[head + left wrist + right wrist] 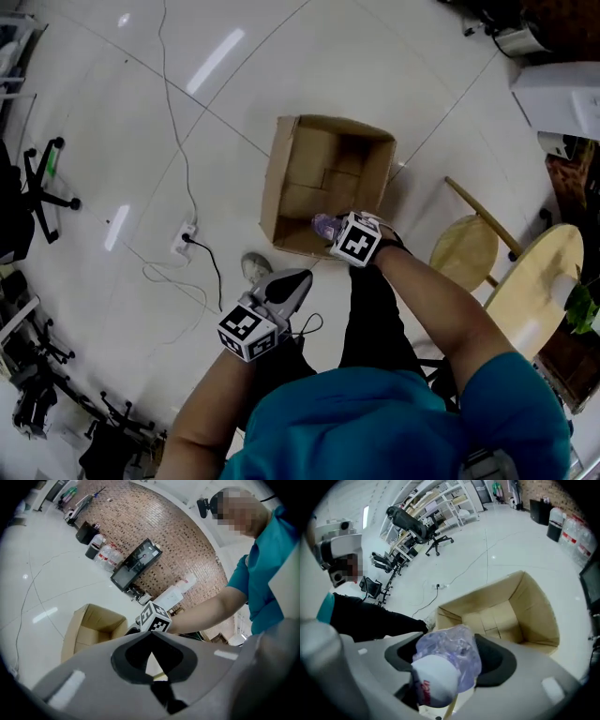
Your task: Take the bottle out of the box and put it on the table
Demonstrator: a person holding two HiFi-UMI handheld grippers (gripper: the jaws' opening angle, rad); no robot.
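Note:
The open cardboard box (286,173) stands on the white floor, and from above I see nothing inside it. My right gripper (336,234) hangs just above the box's near rim, shut on a crumpled clear plastic bottle (322,224). In the right gripper view the bottle (454,656), with its white cap toward the camera, fills the space between the jaws of the right gripper (450,641), above the box (506,616). My left gripper (292,279) is nearer to me, left of the box, its jaws together and holding nothing. The left gripper (151,638) points past the box (89,627).
A round wooden table (539,272) and a wooden stool (464,251) are to the right. A power strip (185,239) with cables lies on the floor left of the box. An office chair (37,187) stands at far left. The person's shoe (255,267) is beside the box.

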